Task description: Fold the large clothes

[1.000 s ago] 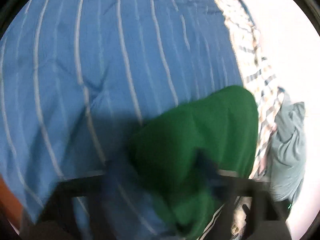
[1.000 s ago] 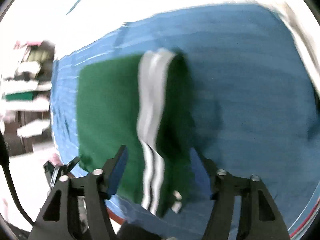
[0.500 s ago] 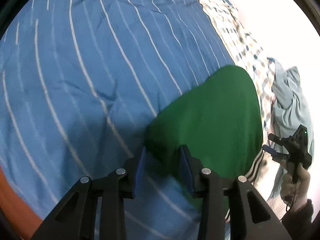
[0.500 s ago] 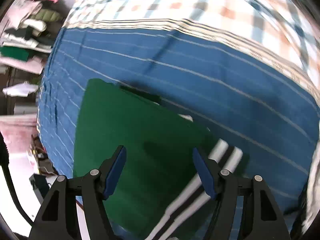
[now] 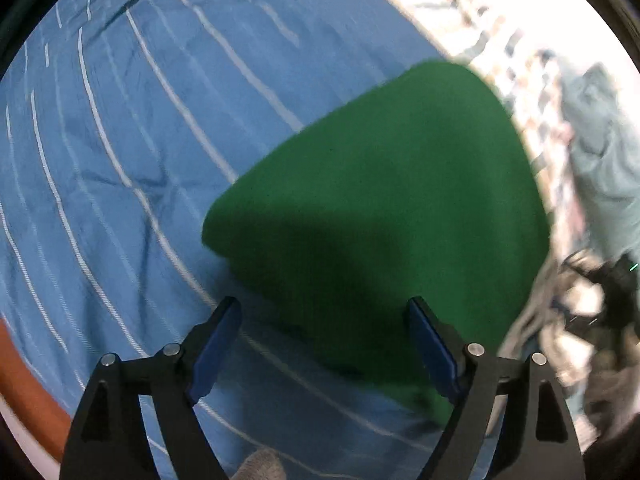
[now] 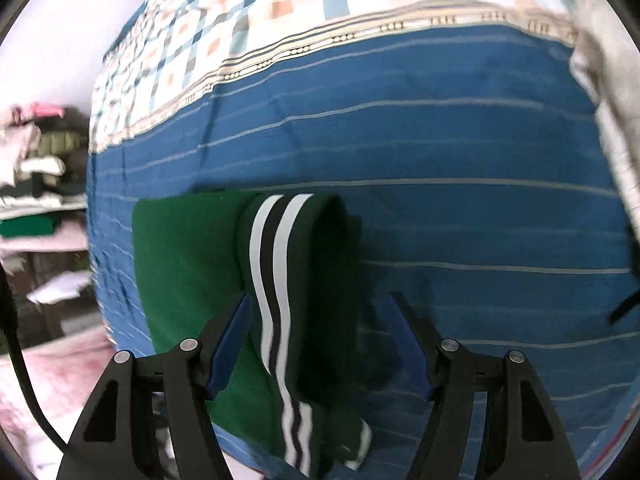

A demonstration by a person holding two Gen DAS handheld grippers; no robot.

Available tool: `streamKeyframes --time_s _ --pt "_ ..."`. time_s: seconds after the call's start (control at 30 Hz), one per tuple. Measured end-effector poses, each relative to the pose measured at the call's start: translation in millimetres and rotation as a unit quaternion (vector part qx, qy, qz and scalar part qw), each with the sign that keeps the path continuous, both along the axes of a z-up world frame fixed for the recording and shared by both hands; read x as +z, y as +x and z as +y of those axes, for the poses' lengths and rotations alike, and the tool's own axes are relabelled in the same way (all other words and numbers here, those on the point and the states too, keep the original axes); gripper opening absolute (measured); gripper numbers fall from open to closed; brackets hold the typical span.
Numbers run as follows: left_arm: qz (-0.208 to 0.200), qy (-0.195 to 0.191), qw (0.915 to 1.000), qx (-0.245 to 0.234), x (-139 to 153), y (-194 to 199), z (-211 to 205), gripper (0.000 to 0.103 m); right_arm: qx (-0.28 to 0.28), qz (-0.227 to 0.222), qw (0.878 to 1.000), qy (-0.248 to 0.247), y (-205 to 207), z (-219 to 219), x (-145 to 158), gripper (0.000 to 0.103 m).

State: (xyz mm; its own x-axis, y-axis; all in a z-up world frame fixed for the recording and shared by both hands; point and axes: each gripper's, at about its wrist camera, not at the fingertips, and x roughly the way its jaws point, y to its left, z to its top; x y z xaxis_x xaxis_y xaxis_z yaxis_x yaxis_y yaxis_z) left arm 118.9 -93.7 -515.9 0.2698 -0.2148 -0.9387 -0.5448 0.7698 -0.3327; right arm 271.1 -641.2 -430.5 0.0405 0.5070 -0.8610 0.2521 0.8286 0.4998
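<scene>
A folded green garment (image 5: 384, 216) lies on a blue striped bedsheet (image 5: 120, 140). In the right wrist view the garment (image 6: 188, 264) shows a dark green band with white stripes (image 6: 276, 264) along its right edge. My left gripper (image 5: 324, 320) is open and empty, just above the garment's near edge. My right gripper (image 6: 322, 316) is open and empty, with the striped band between its fingers but apart from them. The right gripper also shows blurred in the left wrist view (image 5: 600, 292).
A checked cloth (image 6: 304, 4) covers the far part of the bed. A grey-blue garment (image 5: 604, 152) lies beyond the green one. Stacked clothes (image 6: 36, 184) sit on a shelf at the left. A pale grey cloth (image 6: 604, 92) hangs at the right.
My left gripper has opened and let go of the green garment, which now lies flat. My right gripper has drawn back over the striped band.
</scene>
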Motion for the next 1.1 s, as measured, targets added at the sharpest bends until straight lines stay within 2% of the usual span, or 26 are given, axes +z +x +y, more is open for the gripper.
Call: streamKeyframes --time_s 0.03,0.07,0.1,0.13,0.17,0.27,0.37,0.43,0.5,0.57,0.6,0.67,0.73,0.77,0.8,0.87,0.9,0.97,1.0,1.03,1.07,1.1 --pt "0.007 0.000 1.0000 -0.003 -5.6 -0.3 0.4 0.088 -0.009 0.003 1.000 0.017 1.3 0.9 -7.9 0.070" --pt "0.013 0.002 0.9999 -0.007 -10.1 -0.5 1.6 0.090 -0.012 0.002 0.999 0.033 1.7 4.0 -14.5 0.056" --pt "0.013 0.004 0.9999 -0.010 -11.0 -0.2 2.6 0.092 -0.010 0.007 0.999 0.041 3.4 10.1 -20.9 0.034" --pt "0.011 0.008 0.9998 -0.017 -10.5 0.7 2.8 0.094 -0.007 0.012 0.999 0.033 5.4 15.0 -22.8 0.003" --pt "0.010 0.018 0.9994 -0.029 -9.8 2.0 1.8 0.094 -0.011 0.002 1.000 0.018 6.2 16.4 -18.8 0.003" --pt "0.010 0.024 0.9985 -0.047 -10.0 5.6 -2.0 0.095 -0.043 -0.070 0.996 -0.039 11.5 9.5 9.5 0.002" --pt "0.013 0.032 0.9979 -0.055 -9.0 8.4 -4.6 0.095 -0.058 -0.056 0.996 -0.032 16.4 5.5 -4.7 0.002" --pt "0.014 0.049 0.9969 -0.061 3.1 7.7 -9.7 0.095 -0.037 -0.034 0.998 -0.027 16.7 12.1 -16.3 0.003" --pt "0.009 0.094 0.9933 -0.066 17.6 -4.1 -7.3 0.095 -0.038 -0.018 0.999 -0.018 10.8 7.9 -11.6 0.009" --pt "0.018 0.165 0.9834 -0.074 23.7 -20.8 -4.9 0.095 -0.040 -0.019 0.999 -0.014 -9.4 -1.1 8.5 0.016" --pt "0.026 0.188 0.9789 -0.076 21.5 -25.7 -4.1 0.095 -0.040 -0.018 0.999 -0.009 -23.5 -3.8 17.2 0.019" --pt "0.062 0.232 0.9671 -0.086 -2.9 -41.2 1.7 0.095 -0.035 -0.004 0.999 0.010 -49.9 -4.3 24.8 0.033" --pt "0.090 0.228 0.9658 -0.084 -31.8 -49.4 8.4 0.095 -0.034 0.027 0.999 0.030 -80.8 -0.6 21.2 0.039" --pt "0.097 0.213 0.9688 -0.081 -44.4 -52.3 12.6 0.095 -0.031 0.048 0.997 0.045 -97.2 4.3 12.2 0.039" --pt "0.100 0.197 0.9726 -0.073 -59.5 -54.2 18.1 0.100 -0.032 0.063 0.996 0.051 -107.2 7.7 4.1 0.039" --pt "0.089 0.193 0.9750 -0.065 -68.2 -50.2 21.5 0.103 -0.045 0.095 0.992 0.062 -126.0 13.9 -16.6 0.039" --pt "0.090 0.195 0.9746 -0.064 -71.4 -46.0 22.2 0.103 -0.055 0.108 0.989 0.085 -134.4 18.8 -31.2 0.039" --pt "0.096 0.203 0.9722 -0.068 -73.3 -40.7 20.4 0.103 -0.061 0.106 0.987 0.104 -140.0 26.7 -46.5 0.039" --pt "0.099 0.201 0.9720 -0.070 -73.5 -37.1 20.3 0.103 -0.059 0.095 0.989 0.096 -140.7 29.9 -48.3 0.037" --pt "0.103 0.195 0.9729 -0.070 -72.9 -36.3 21.7 0.103 -0.057 0.084 0.992 0.074 -140.8 31.4 -47.4 0.012" --pt "0.106 0.188 0.9738 -0.071 -72.6 -28.0 20.0 0.103 -0.056 0.075 0.993 0.065 -140.9 33.3 -46.2 0.003" --pt "0.108 0.182 0.9747 -0.073 -69.1 -26.3 22.4 0.103 -0.063 0.068 0.994 0.060 -143.0 33.5 -40.7 0.003"
